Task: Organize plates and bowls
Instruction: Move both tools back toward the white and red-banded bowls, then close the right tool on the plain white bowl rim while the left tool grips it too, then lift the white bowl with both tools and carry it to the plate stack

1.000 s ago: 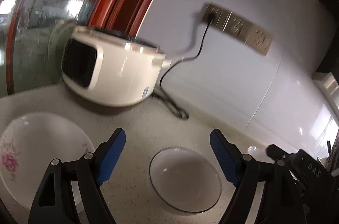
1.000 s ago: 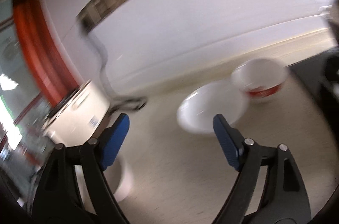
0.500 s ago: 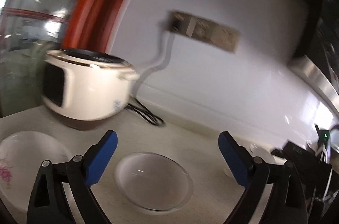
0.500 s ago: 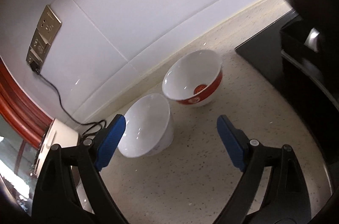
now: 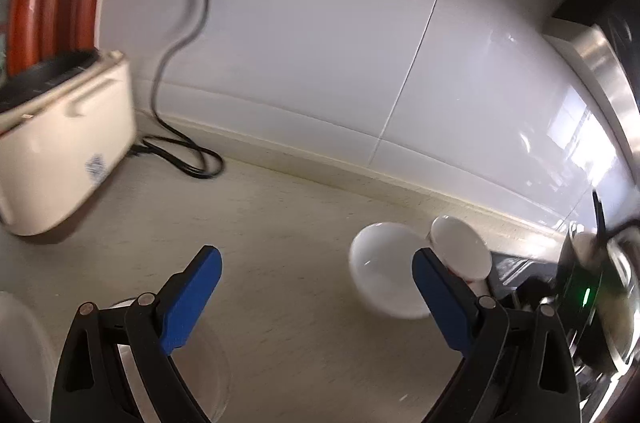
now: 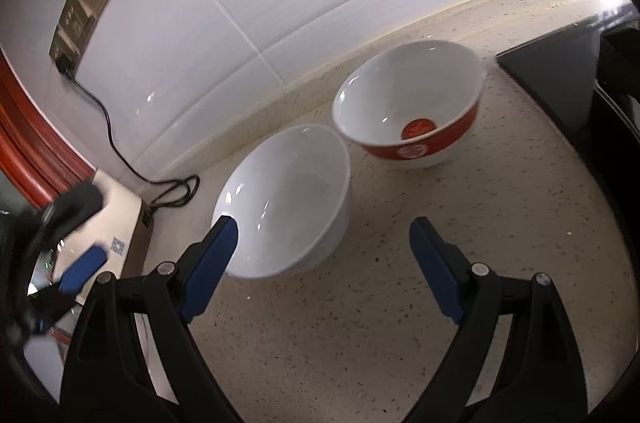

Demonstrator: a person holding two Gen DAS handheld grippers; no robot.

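White and plain, the nearer bowl (image 6: 286, 199) stands on the speckled table (image 6: 400, 303), touching the red-banded bowl (image 6: 412, 111). Right claw (image 6: 322, 251) gapes wide, empty, one pad at its rim; straddle the wall squarely before closing. Left claw (image 5: 316, 295) is likewise wide and empty.

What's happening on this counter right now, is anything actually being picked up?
Nothing is held yet. A person works two handheld grippers over a speckled counter. The right gripper is open, its left fingertip by the near rim of a plain white bowl; a red-banded bowl sits beside it. The left gripper is also open and empty, facing the same bowls from farther off.
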